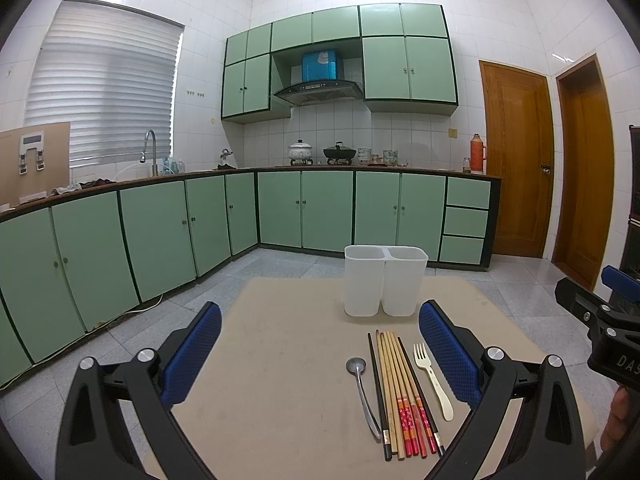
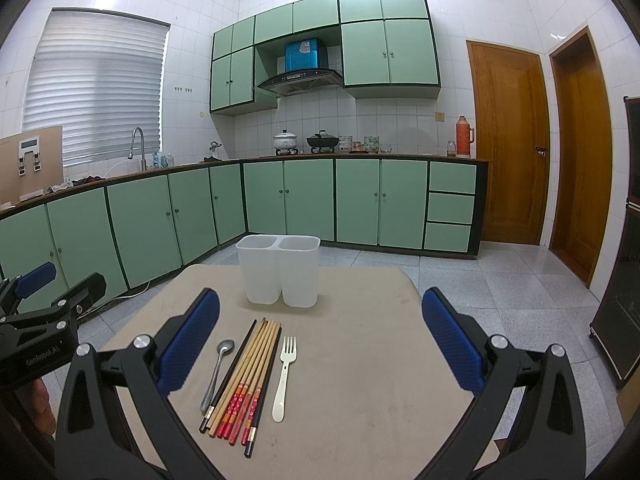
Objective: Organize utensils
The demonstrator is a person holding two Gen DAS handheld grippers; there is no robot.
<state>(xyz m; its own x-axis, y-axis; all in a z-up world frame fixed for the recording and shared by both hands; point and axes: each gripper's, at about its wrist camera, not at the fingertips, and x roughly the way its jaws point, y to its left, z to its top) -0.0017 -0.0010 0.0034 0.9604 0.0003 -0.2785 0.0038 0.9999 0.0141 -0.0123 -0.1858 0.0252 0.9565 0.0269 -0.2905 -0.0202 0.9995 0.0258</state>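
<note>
Near the table's [image 1: 280, 360] far edge stands your white two-compartment holder [image 1: 385, 280].
Spoon [image 1: 362, 392], chopsticks [image 1: 400, 392], fork [image 1: 432, 376] lie nearer; both tongs, left [image 1: 320, 352] and right [image 2: 320, 344], gape, holding nothing.

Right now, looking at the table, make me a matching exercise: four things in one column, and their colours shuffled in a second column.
Things:
1. spoon
2. fork
3. holder
4. pads

Colours:
A. blue
B. cream
C. silver
D. translucent white

Pairs: 1-C, 2-B, 3-D, 4-A
</note>
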